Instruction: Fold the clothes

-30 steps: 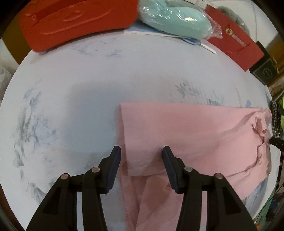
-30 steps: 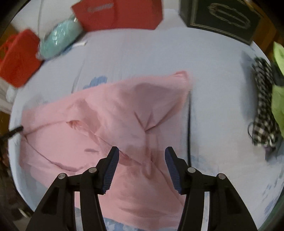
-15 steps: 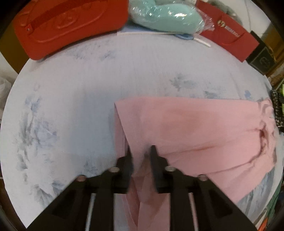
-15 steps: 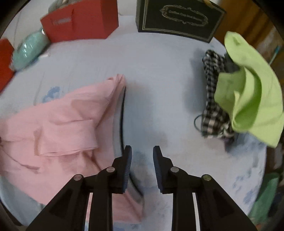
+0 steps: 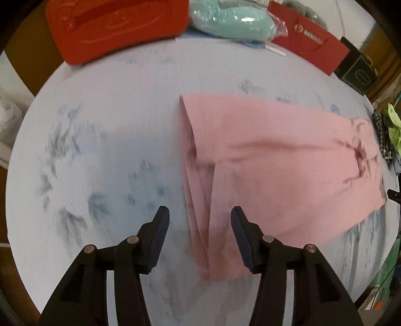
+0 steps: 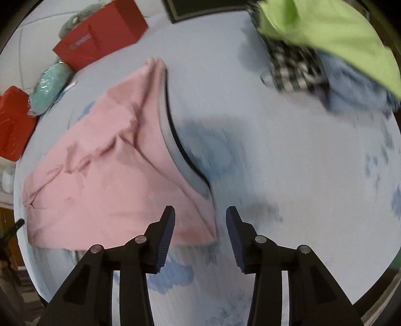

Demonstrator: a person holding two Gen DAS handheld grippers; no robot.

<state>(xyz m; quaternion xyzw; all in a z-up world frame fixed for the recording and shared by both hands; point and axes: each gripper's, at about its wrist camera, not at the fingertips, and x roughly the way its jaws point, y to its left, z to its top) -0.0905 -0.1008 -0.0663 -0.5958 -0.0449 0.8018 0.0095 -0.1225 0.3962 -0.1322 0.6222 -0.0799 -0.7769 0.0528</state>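
Observation:
A pink garment (image 5: 275, 163) lies folded into a long flat strip on the pale floral sheet (image 5: 100, 150). My left gripper (image 5: 199, 213) hangs over the strip's near left end. Its jaws are opening; the cloth's edge shows between them, but the pads do not press on it. In the right wrist view the same pink garment (image 6: 112, 175) spreads to the left. My right gripper (image 6: 200, 210) is above its near right corner. These jaws are opening too, with the corner below the gap and not gripped.
A red case (image 5: 115, 22), a teal wrapped bundle (image 5: 230, 20), a red paper bag (image 5: 308, 42) and a black box (image 5: 358, 75) line the far edge. A green garment (image 6: 325, 32), a checked one (image 6: 295, 67) and a pale blue one (image 6: 351, 95) are heaped at the right.
The left jaws pinched the pink fold half a second ago and have now spread and let it go, shifting left. The right gripper swung and rolled beside the garment, narrowed, then opened.

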